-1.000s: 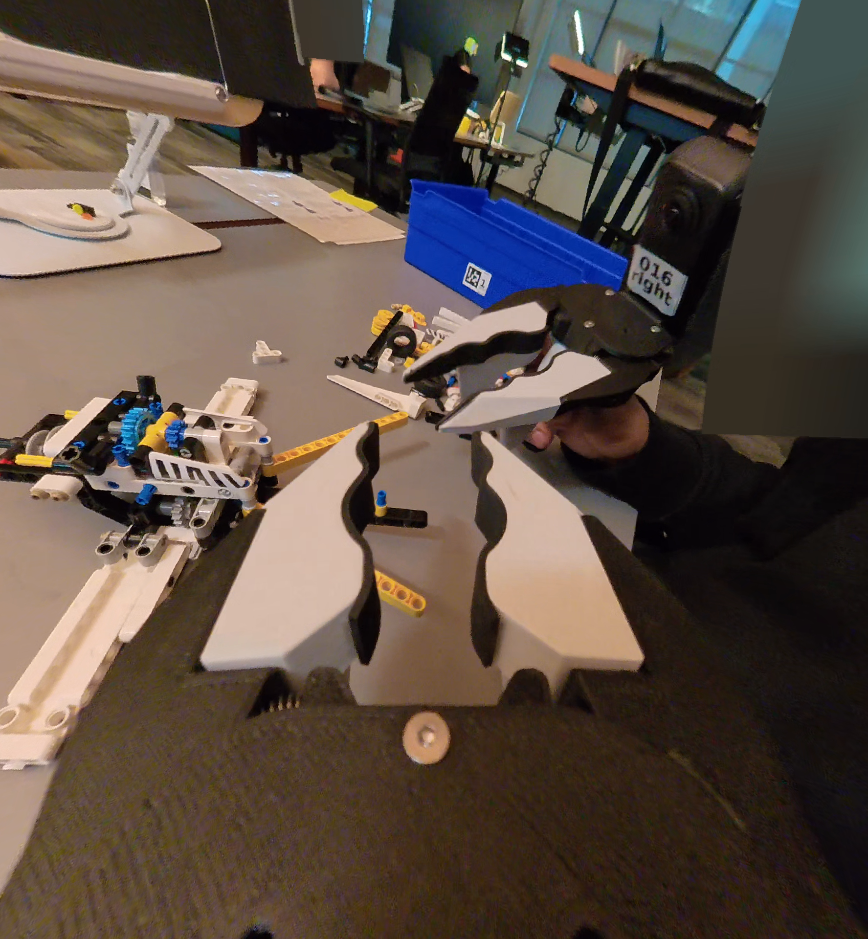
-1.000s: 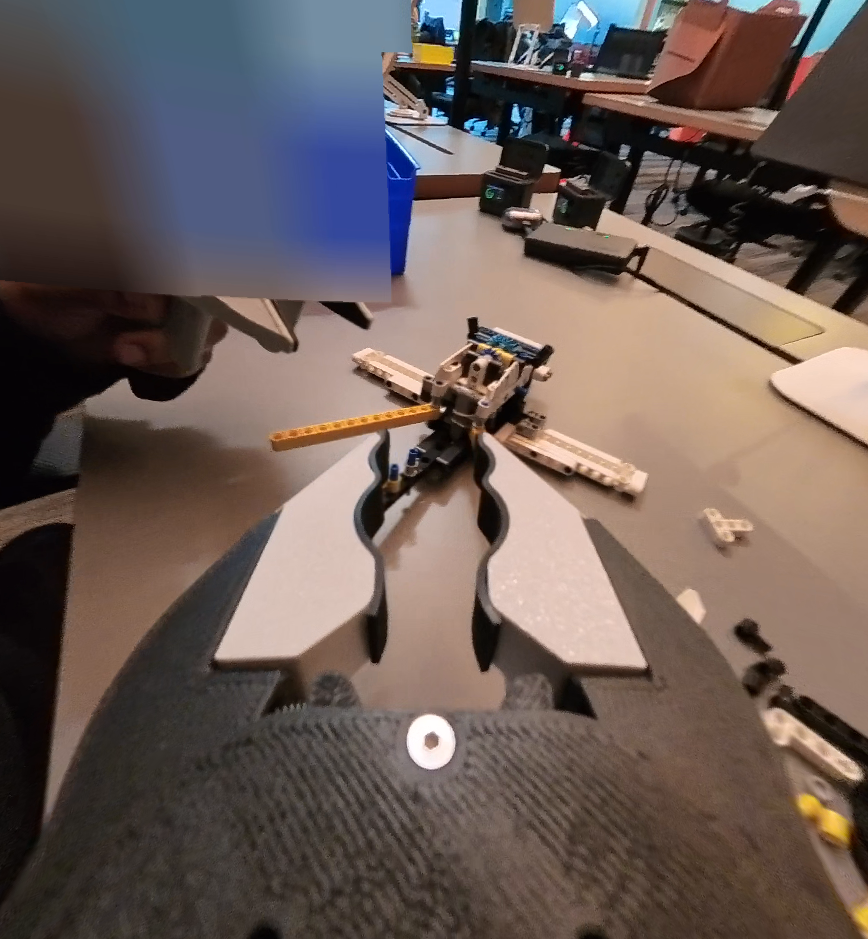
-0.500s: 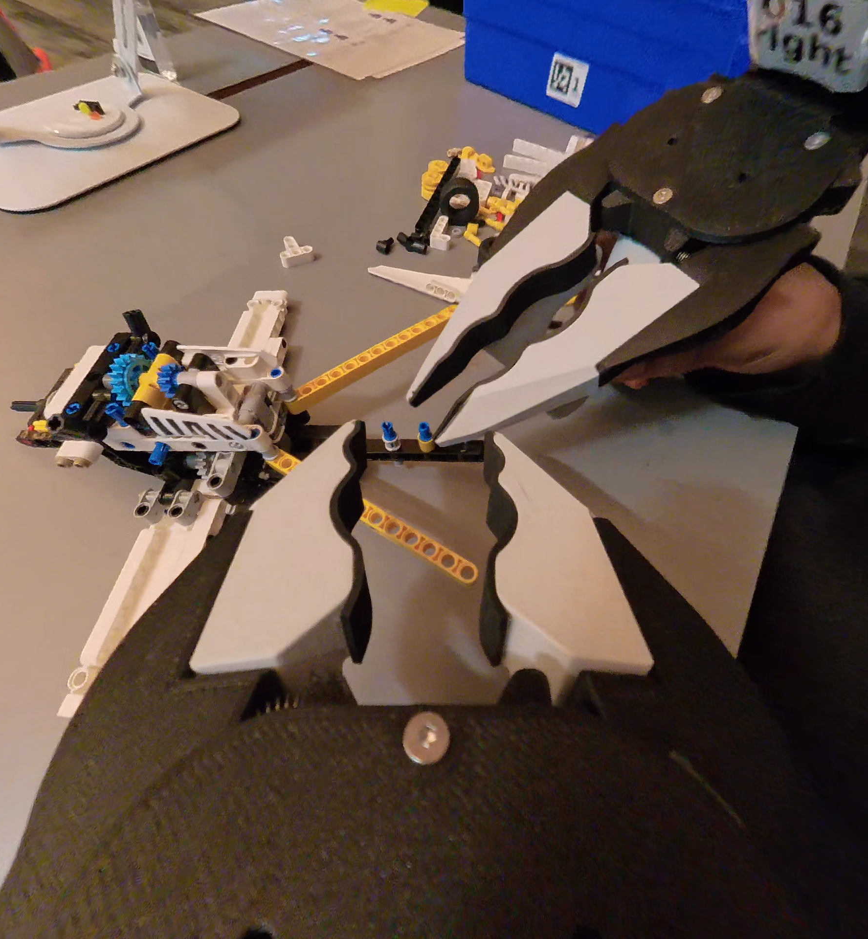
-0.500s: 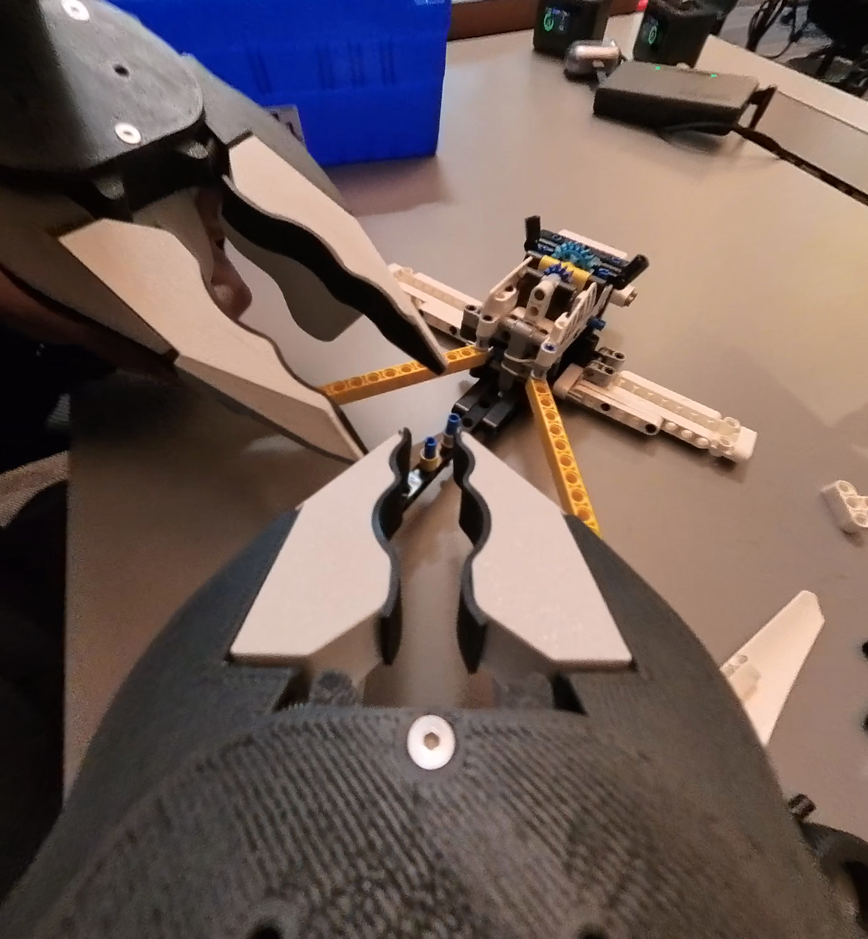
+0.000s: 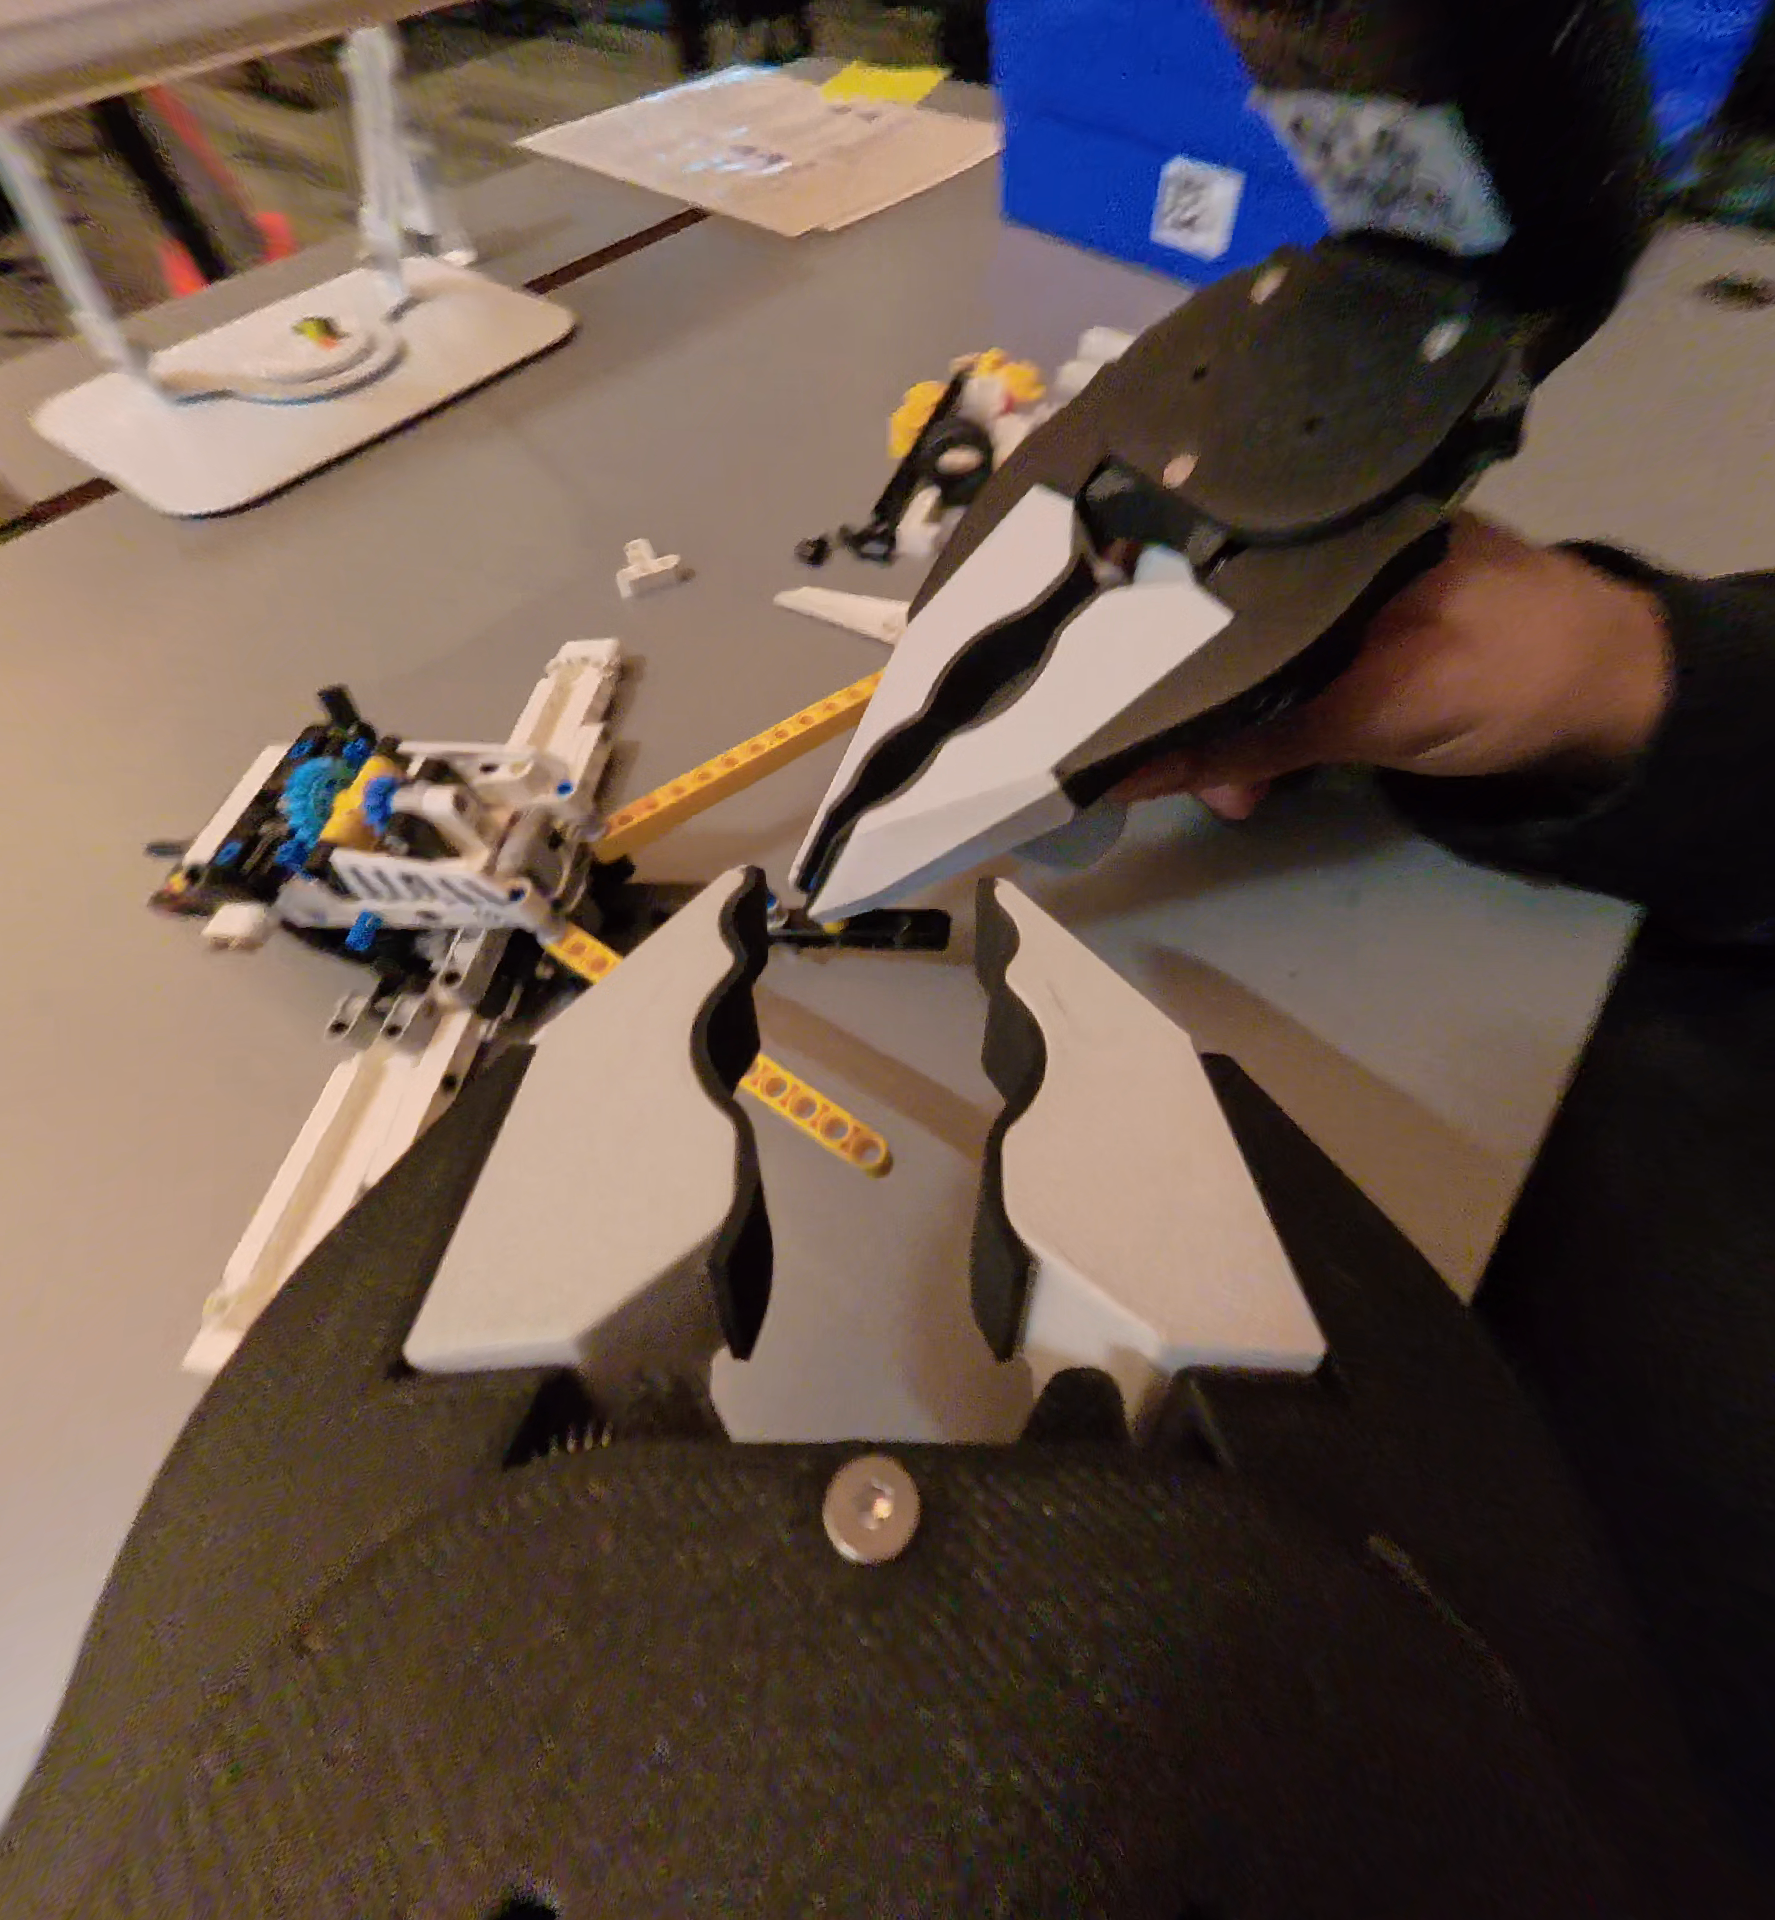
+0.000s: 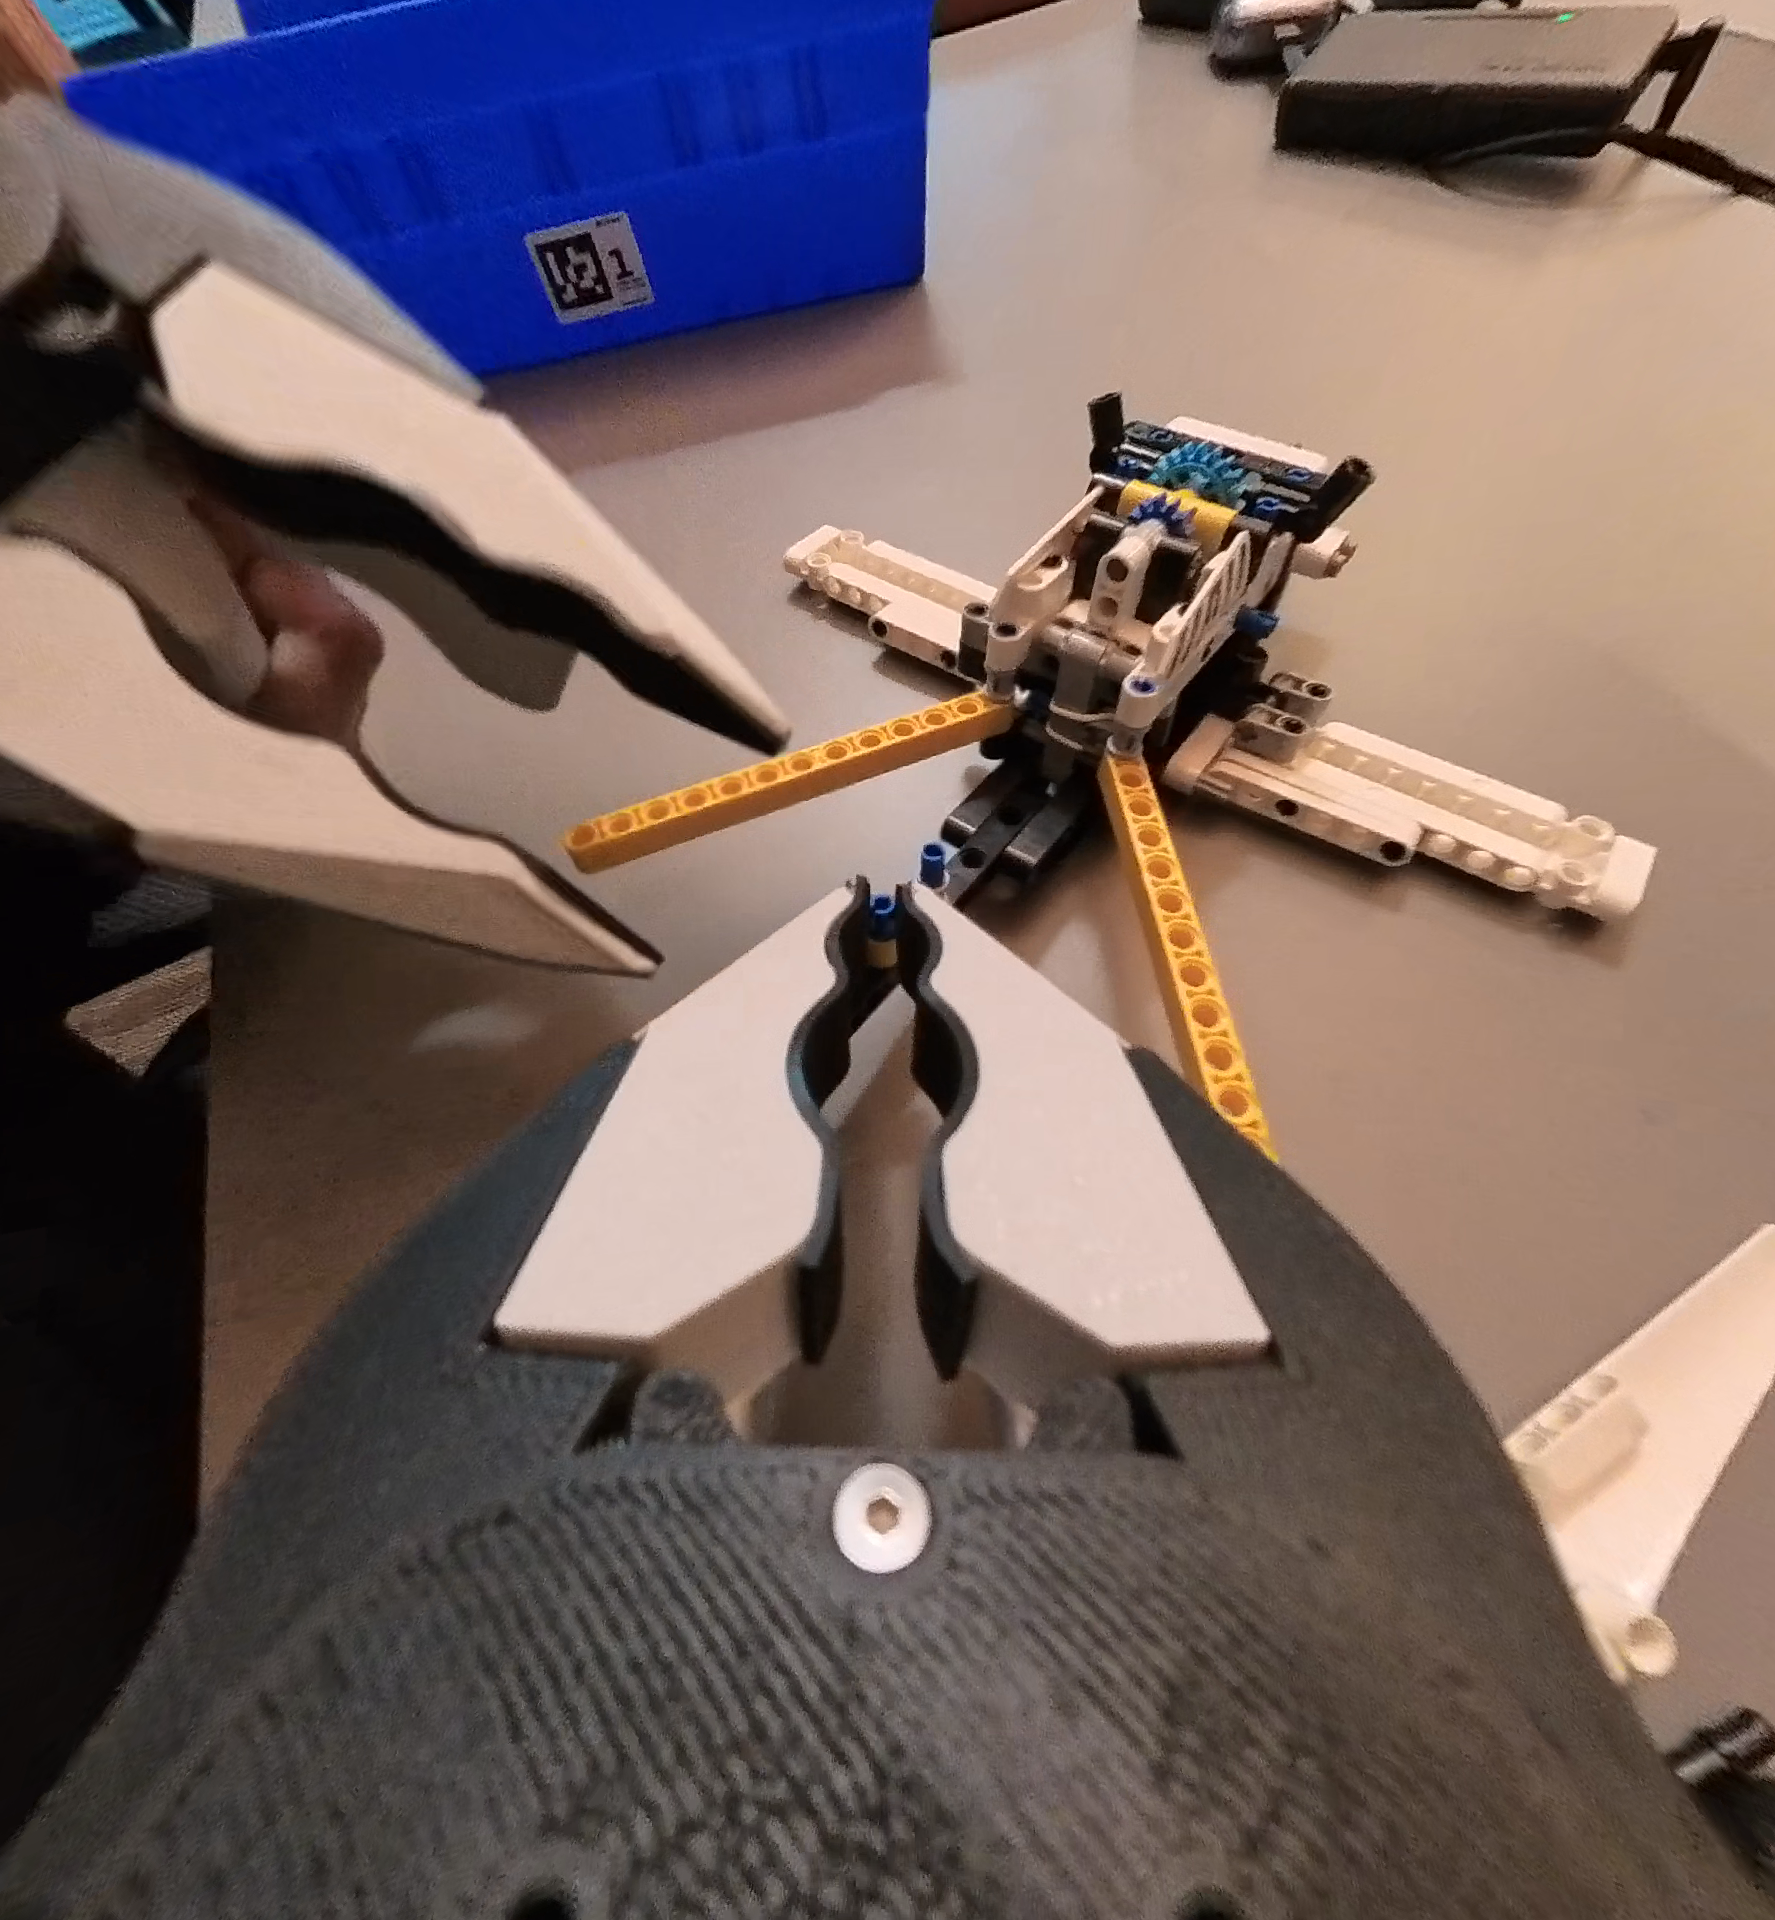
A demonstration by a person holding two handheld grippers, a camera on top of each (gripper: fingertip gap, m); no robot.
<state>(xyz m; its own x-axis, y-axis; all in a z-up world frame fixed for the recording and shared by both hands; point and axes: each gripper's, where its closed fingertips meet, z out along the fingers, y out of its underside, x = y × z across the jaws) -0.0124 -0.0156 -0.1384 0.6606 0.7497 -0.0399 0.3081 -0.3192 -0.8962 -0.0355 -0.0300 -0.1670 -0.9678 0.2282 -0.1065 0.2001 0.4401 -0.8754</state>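
1. A grey table (image 6: 1485,312) fills both views; only the left wrist view shows the room past it, with a white stand base (image 5: 322,395) and paper sheets (image 5: 779,145) on the far side.
2. One blue bin (image 6: 550,187) stands behind the brick model (image 6: 1132,623), which lies mid-table with two yellow beams (image 6: 779,779) and a black beam (image 6: 1008,831) sticking out.
3. Only the right wrist view shows the black power brick (image 6: 1465,83) beyond the model and a white wing piece (image 6: 966,1403) before it.
4. Left gripper (image 5: 862,914) stands open by the black beam's end, grasping nothing.
5. Right gripper (image 6: 883,914) is pinched on a small blue-and-yellow pin (image 6: 881,930) at the black beam; one more blue pin (image 6: 931,860) stands beside.
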